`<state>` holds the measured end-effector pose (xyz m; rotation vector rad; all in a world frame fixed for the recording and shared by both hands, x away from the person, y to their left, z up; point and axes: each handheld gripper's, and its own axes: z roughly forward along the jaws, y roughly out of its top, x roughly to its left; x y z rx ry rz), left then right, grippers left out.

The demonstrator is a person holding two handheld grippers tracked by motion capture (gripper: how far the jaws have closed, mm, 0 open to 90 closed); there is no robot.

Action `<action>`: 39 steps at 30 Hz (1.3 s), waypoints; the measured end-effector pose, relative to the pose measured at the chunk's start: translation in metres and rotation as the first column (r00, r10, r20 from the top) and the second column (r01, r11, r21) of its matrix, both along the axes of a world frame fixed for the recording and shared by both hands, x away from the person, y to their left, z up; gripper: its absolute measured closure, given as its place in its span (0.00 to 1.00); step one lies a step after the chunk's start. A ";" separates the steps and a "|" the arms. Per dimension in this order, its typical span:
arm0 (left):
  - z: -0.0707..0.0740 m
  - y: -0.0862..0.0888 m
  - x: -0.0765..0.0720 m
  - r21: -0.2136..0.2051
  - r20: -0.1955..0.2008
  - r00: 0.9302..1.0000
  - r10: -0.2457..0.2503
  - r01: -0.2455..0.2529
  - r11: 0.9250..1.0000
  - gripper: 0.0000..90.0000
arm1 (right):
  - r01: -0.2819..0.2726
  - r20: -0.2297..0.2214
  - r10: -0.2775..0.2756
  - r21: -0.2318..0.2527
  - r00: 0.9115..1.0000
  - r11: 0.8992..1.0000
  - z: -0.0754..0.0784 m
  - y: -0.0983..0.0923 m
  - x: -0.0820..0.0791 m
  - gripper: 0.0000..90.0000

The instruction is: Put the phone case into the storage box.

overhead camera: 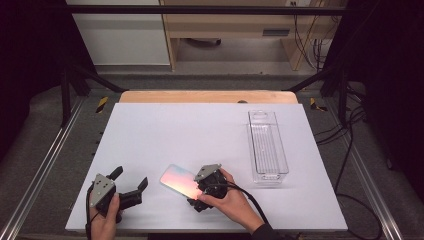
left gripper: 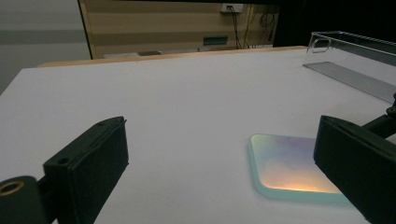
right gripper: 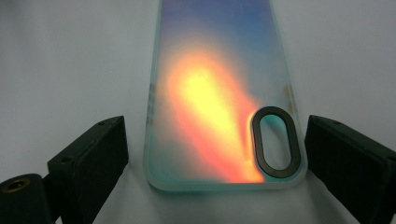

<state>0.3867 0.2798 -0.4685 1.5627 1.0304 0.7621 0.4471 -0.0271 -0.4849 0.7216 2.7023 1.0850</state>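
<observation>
On the white worktop, the right hand-held gripper straddles the near end of a phone case, jaws spread, its long axis running straight ahead.

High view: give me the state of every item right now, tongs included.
Phone case: flat on the white table, back up, one end between the right tongs.
Clear bin: upright, empty, apart from the case.
Left tongs: open, holding nothing.
Right tongs: open, astride the case's camera-hole end, pads not yet pressing.
</observation>
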 end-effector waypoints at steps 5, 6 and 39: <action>0.001 0.000 -0.001 0.013 0.022 1.000 -0.004 0.004 1.000 0.03 | 0.001 0.009 -0.001 0.003 1.000 1.000 -0.001 0.001 0.001 0.09; 0.001 0.000 -0.001 0.013 0.022 1.000 -0.004 0.004 1.000 0.03 | 0.001 0.009 -0.001 0.003 1.000 1.000 -0.001 0.001 0.001 0.09; 0.002 -0.004 0.000 0.029 0.030 0.999 -0.022 0.021 0.999 0.03 | 0.001 0.057 0.000 -0.012 0.998 1.000 -0.001 0.002 -0.004 0.19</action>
